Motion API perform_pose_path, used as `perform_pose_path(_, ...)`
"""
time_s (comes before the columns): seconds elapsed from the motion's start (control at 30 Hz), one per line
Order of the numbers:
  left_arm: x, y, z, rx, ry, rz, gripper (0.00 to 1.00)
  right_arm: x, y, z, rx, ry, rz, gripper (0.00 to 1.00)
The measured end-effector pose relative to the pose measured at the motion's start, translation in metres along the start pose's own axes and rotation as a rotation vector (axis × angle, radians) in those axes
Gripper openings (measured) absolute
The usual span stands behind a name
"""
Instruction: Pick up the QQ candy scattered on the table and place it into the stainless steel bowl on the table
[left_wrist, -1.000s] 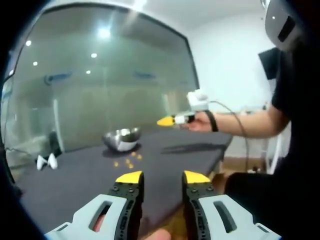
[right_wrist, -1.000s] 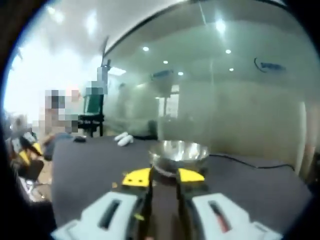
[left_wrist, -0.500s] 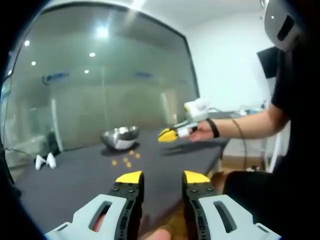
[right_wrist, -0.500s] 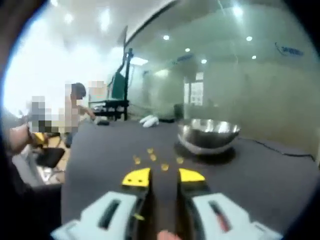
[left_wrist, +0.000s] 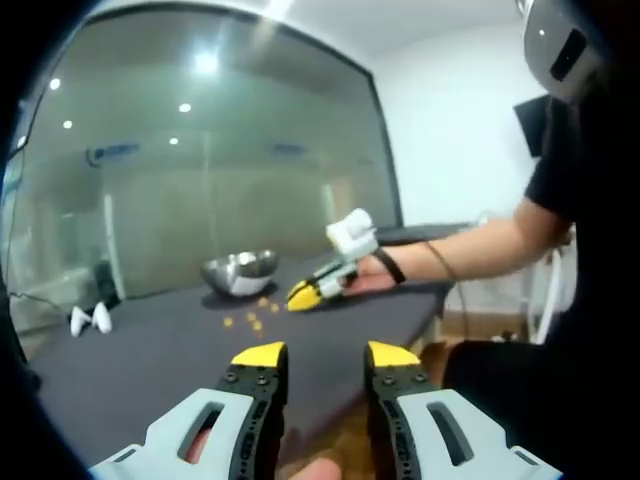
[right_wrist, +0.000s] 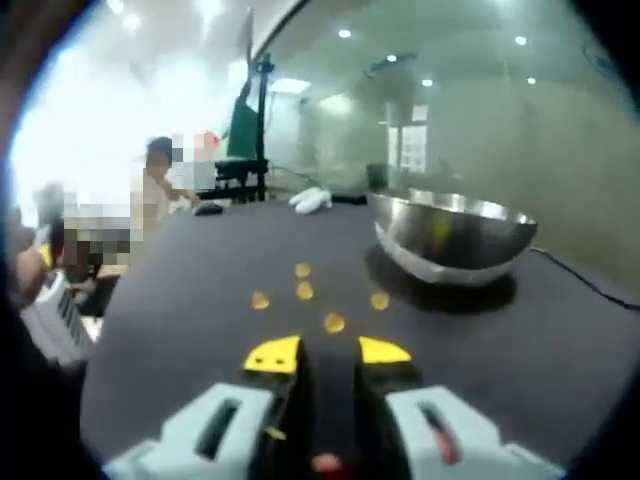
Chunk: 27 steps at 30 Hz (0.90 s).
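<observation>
White objects (left_wrist: 91, 320) beside glass wall (left_wrist: 200, 180)

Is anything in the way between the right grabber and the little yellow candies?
Nothing visible is. The right gripper, jaws open, faces the small yellow QQ candies across bare dark table. The shiny stainless steel bowl sits beyond them.

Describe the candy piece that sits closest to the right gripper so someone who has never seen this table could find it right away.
Start at the stainless steel bowl on the dark table. In front of it lie five small yellow candies. The one you want is nearest the right gripper, just past its yellow tips, while the other four lie farther off toward the bowl.
</observation>
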<state>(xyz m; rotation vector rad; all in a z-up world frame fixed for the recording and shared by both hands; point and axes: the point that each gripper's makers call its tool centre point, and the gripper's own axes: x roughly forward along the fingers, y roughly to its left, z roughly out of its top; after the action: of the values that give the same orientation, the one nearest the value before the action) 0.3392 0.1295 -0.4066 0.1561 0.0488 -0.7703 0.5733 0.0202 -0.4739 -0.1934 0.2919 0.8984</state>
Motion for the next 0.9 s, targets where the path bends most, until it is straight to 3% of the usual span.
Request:
perform_pose_path(0.33, -0.008, 0.008, 0.002, -0.003, -0.004, 0.027, 0.32, 0.027, 0.001, 0.004, 0.015, 0.008, 0.022, 0.19)
perform_pose_path(0.4, -0.009, 0.009, 0.002, -0.003, 0.001, 0.034, 0.32, 0.029, 0.002, 0.005, 0.000, 0.008, 0.027, 0.16)
perform_pose_path(0.43, -0.009, 0.010, 0.002, -0.001, 0.002, 0.036, 0.32, 0.029, 0.002, 0.006, -0.014, 0.006, 0.026, 0.10)
perform_pose_path(0.73, -0.007, 0.009, 0.002, 0.003, 0.001, 0.034, 0.32, 0.027, 0.000, 0.007, -0.037, 0.007, -0.008, 0.09)
perform_pose_path(0.9, -0.007, 0.009, 0.002, 0.001, 0.000, 0.034, 0.32, 0.003, -0.013, 0.035, -0.017, -0.116, -0.122, 0.09)
